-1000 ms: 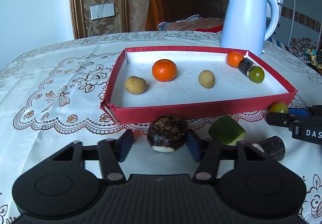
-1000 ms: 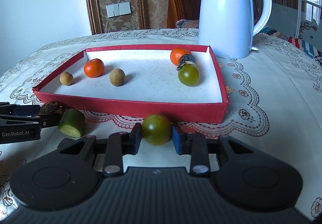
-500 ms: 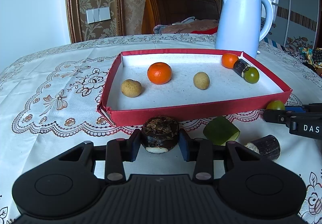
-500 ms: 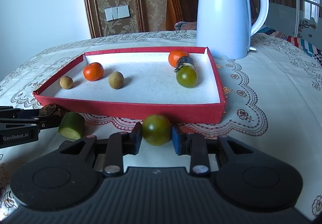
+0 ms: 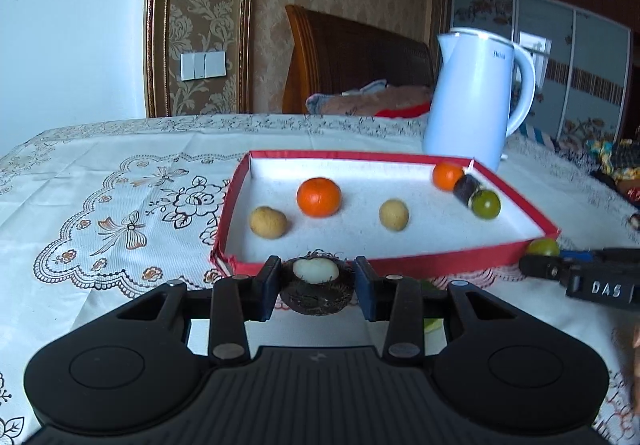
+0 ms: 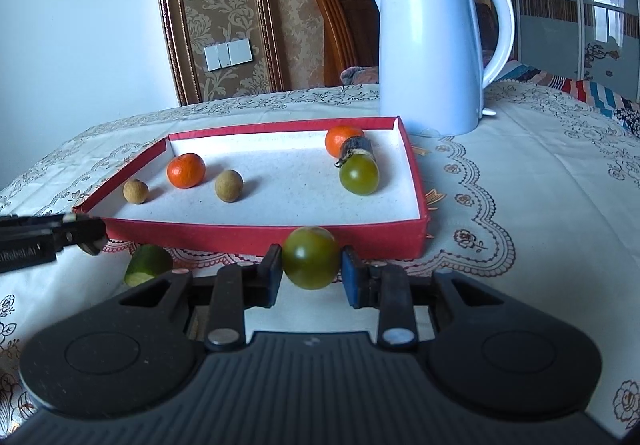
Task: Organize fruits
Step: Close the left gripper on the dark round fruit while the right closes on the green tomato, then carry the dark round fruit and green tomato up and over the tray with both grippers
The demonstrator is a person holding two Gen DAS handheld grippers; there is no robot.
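Observation:
My left gripper (image 5: 316,285) is shut on a dark brown husky fruit (image 5: 316,299) with a white patch on top, held just in front of the red tray (image 5: 440,265). The right gripper (image 6: 311,265) is shut on a round green fruit (image 6: 311,257) in front of the same tray (image 6: 240,236). Inside the tray lie two oranges (image 5: 319,197) (image 5: 447,176), two tan longans (image 5: 268,221) (image 5: 394,214), a green fruit (image 5: 485,204) and a dark cane piece (image 5: 465,188). A cut green piece (image 6: 148,265) lies on the cloth between the grippers.
A white kettle (image 6: 432,57) stands behind the tray's far right corner. The lace tablecloth (image 5: 120,213) spreads left of the tray. In the left wrist view the right gripper (image 5: 560,265) reaches in from the right. A wooden chair back (image 5: 352,57) rises beyond the table.
The left jaws closed on the dark fruit and raised it off the cloth, its white patch now facing up. The right gripper kept hold of the green fruit and rose slightly.

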